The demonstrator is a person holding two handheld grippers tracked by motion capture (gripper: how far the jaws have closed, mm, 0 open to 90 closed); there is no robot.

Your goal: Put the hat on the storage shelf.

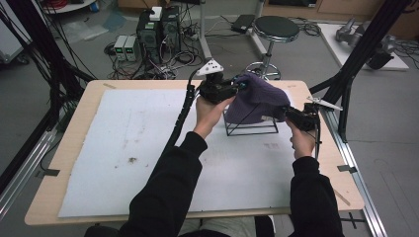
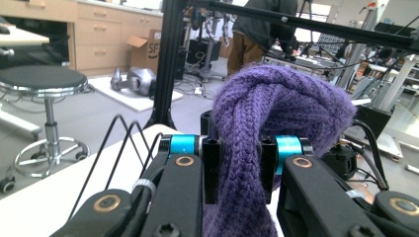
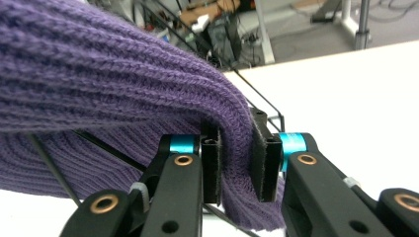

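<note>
A purple knitted cloth (image 1: 257, 98) hangs draped over a black wire rack (image 1: 249, 129) at the far middle of the table. My left gripper (image 1: 238, 85) is shut on the cloth's far left edge; in the left gripper view the knit (image 2: 247, 148) is bunched between the pads. At the cloth's right corner, above the rack's right side, sits my right gripper (image 1: 285, 110). Its pads pinch a fold of the purple cloth (image 3: 237, 148), and rack wires (image 3: 257, 101) run under the fabric.
A white foam mat (image 1: 123, 148) covers most of the wooden table (image 1: 64, 163). Black frame posts (image 1: 363, 47) stand to the right and left of the table. A round stool (image 1: 275, 27) and computer boxes (image 1: 158, 29) are on the floor beyond the far edge.
</note>
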